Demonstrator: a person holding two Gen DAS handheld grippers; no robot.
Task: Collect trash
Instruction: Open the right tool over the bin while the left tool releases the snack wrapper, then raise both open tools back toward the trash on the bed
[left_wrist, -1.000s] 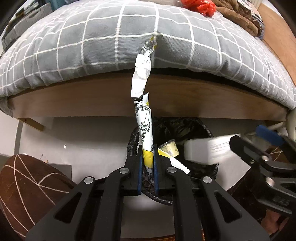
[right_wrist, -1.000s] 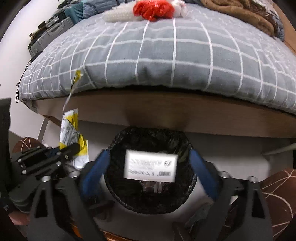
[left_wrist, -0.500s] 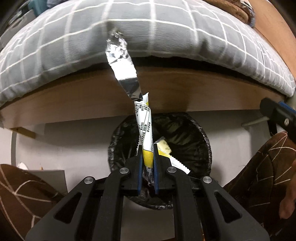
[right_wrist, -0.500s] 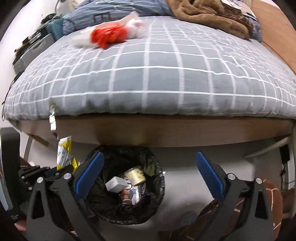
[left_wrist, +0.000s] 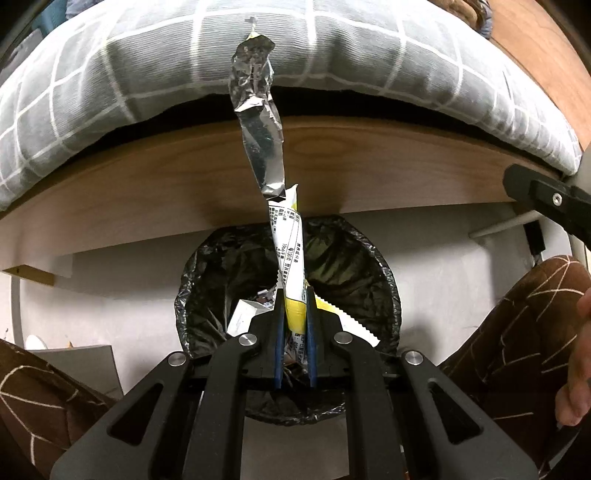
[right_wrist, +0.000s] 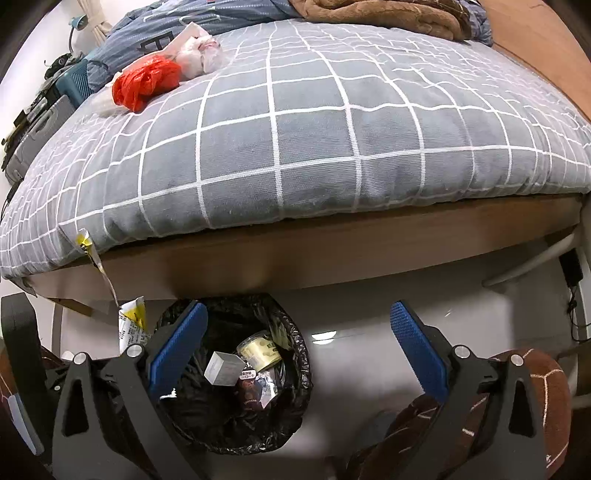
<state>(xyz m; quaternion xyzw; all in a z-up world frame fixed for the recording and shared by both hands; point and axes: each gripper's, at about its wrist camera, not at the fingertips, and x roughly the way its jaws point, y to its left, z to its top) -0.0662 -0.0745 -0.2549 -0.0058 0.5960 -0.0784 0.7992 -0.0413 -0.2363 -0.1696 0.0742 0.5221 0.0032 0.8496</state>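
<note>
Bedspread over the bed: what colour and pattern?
The bedspread is grey with a white grid of thin lines, clearest in the right wrist view.

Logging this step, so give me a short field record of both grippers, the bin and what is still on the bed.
left gripper: shut on long yellow-and-white foil wrapper, above the bin
right gripper: open, holding nothing
round bin with black liner: on the floor by the bed, holds a small white box and a round tub
bed: crumpled red plastic bag on grey checked cover

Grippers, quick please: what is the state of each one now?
Left gripper: closed, holding the yellow wrapper.
Right gripper: open, holding nothing.
</note>
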